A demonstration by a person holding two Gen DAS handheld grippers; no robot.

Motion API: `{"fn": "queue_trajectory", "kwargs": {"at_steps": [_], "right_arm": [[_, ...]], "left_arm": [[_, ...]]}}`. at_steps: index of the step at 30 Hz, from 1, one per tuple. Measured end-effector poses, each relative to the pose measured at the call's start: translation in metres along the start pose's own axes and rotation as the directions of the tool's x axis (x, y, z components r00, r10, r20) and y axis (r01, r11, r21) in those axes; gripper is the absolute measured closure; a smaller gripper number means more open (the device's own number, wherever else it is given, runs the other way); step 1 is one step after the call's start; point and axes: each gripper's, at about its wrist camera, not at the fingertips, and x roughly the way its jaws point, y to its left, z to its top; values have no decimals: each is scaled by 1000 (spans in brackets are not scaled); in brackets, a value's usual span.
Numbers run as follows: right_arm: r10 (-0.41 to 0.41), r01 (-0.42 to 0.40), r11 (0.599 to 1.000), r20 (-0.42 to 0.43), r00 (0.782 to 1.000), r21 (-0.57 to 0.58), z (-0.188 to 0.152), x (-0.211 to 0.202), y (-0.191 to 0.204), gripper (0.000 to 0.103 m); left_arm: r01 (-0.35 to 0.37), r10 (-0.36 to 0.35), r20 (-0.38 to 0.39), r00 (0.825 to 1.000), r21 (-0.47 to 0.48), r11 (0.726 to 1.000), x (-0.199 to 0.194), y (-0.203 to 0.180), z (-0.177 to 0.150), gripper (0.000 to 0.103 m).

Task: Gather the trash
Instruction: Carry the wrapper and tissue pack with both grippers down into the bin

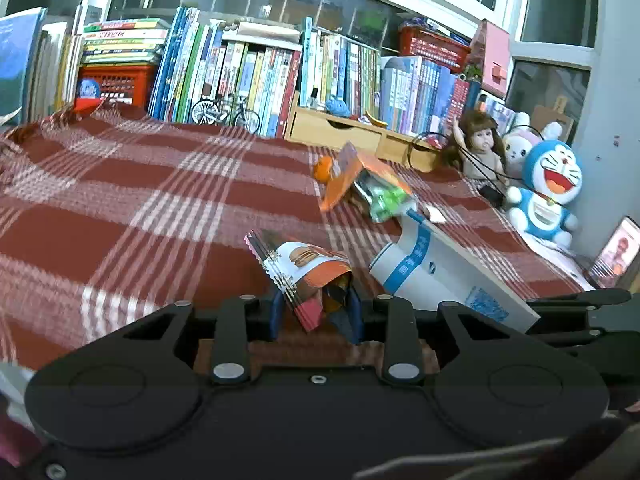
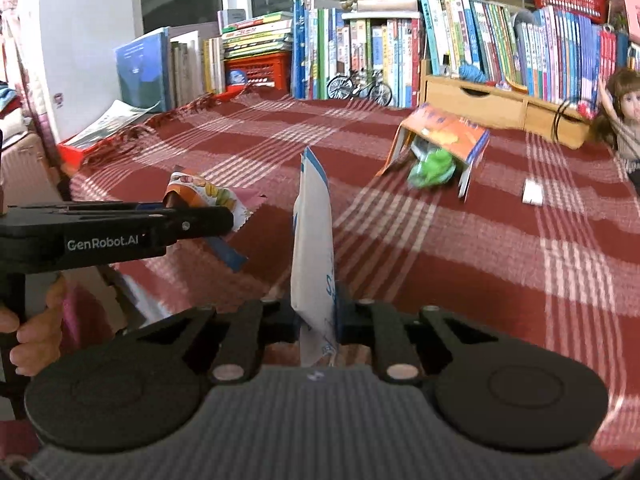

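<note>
Two pieces of trash are already in hand, one per gripper. The left gripper is pinched on a crinkly snack wrapper, glossy foil with a zigzag cut edge and a burger picture, sticking up and forward out of the jaws. The right gripper is clamped tight on a flat white paper packet with blue print; it stands on edge, long axis running straight out along the fingers.

What's left sits further out on the red plaid blanket, toward the far edge by the wooden drawer box: an orange cardboard box, torn open and tented, with a crumpled green plastic wrapper tucked under it. From the right gripper it lies ahead and to the right; from the left one it's also ahead-right but past the white packet, so I'd say the right hand is nearer. A small white scrap lies on the blanket to the right of the box, apart from it.

Both jaws being full, my guess is they need emptying before going for that box.
</note>
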Motion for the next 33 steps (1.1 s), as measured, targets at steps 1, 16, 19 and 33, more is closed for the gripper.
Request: {"fn": "queue_trajectory", "kwargs": {"at_steps": [1,16,19,33], "right_arm": [[10,-10,1000,-11,1000,3,-6,-4,3,83],[35,-22,999,-272,962,48,-104,3,28,83],[37,-15,997,-319,947,71,-118,15,26,82],[52,4,992,-439,897,125,-159,64,24,64]], "left_arm": [[1,-1,-8,1000,-1,1000,-7,0,-7,73],[-32,43,-287,957,43,999,-15,3,-107,73],[-41,56,-342,938,49,998,-1,6,-122,73],[-95,104,-513,852,43,994,49,14,-166,61]]}}
